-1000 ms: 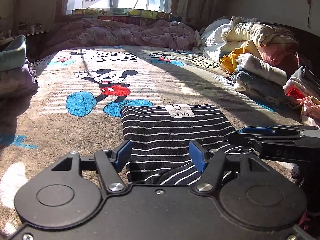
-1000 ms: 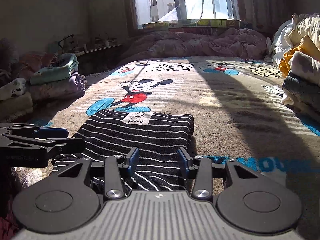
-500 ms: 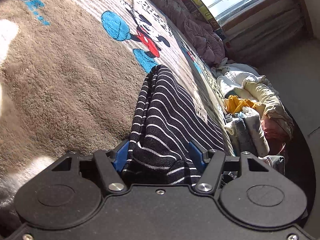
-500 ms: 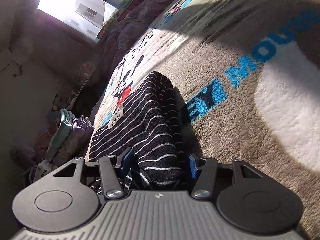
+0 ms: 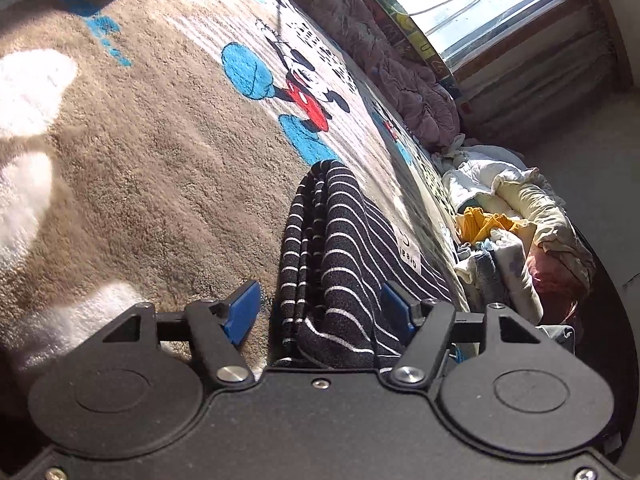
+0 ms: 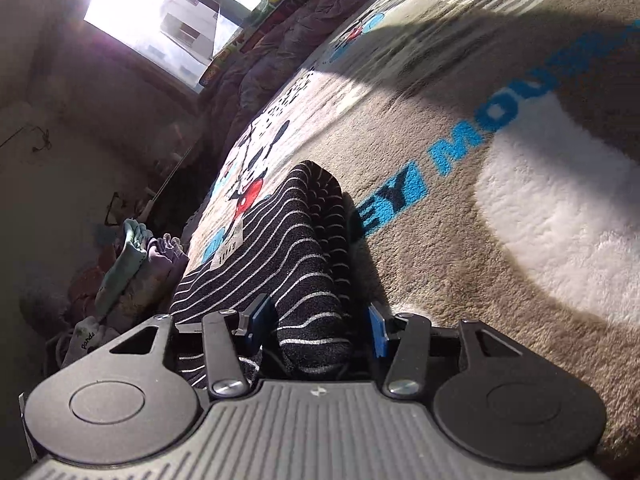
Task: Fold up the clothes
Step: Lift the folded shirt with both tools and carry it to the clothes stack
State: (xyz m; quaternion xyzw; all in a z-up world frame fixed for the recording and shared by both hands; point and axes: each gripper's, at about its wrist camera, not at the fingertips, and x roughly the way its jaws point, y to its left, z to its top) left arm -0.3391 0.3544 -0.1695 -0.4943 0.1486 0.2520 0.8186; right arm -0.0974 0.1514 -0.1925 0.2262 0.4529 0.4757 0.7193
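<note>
We see the folded black striped garment (image 5: 336, 248) lying on the brown cartoon blanket (image 5: 140, 160), its near end bunched up between both tools. The left gripper (image 5: 320, 312) has just been opening: its left blue pad (image 5: 242, 316) stands clear of the cloth, so it is spread with the garment's edge between the jaws. The right gripper (image 6: 316, 324) sits around the garment's thick fold; its left pad (image 6: 256, 320) touches the cloth, while a dark gap separates the right pad from it. A pile of clothes (image 5: 516, 232) lies far right.
</note>
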